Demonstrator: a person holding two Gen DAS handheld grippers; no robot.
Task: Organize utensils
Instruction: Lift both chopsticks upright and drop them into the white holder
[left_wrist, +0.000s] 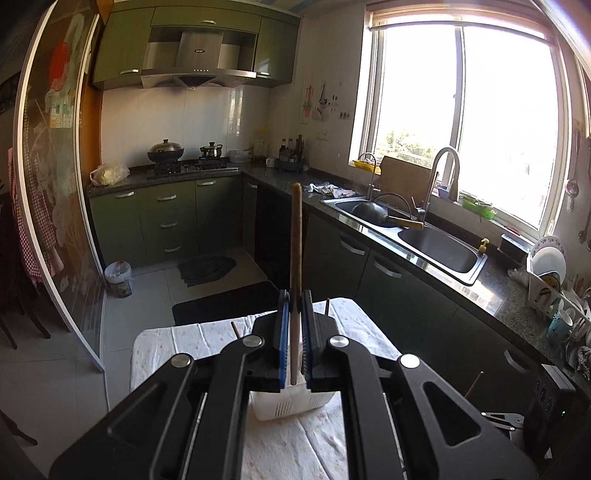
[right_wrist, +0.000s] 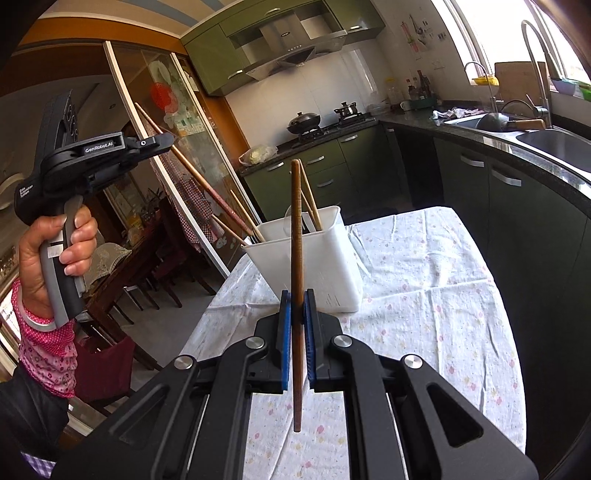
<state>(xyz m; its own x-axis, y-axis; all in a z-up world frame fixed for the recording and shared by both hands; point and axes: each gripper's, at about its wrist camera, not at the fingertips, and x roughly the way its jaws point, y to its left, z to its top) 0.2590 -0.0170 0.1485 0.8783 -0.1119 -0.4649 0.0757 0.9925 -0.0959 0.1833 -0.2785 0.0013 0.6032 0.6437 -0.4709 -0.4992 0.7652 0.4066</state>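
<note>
My left gripper (left_wrist: 295, 303) is shut on a brown wooden chopstick (left_wrist: 296, 236) that stands upright between its blue pads, above the white utensil holder (left_wrist: 291, 404). In the right wrist view the left gripper (right_wrist: 164, 142) is held high at the left, its chopstick (right_wrist: 192, 171) slanting down towards the white holder (right_wrist: 314, 254). My right gripper (right_wrist: 295, 306) is shut on a second brown chopstick (right_wrist: 296, 266), upright, just in front of the holder. Several chopsticks and a clear spoon stand in the holder.
The holder stands on a small table with a white flowered cloth (right_wrist: 424, 295). A dark counter with a steel double sink (left_wrist: 424, 236) runs along the right under the window. A dish rack (left_wrist: 554, 295) is at far right. Glass sliding door (right_wrist: 177, 122) at left.
</note>
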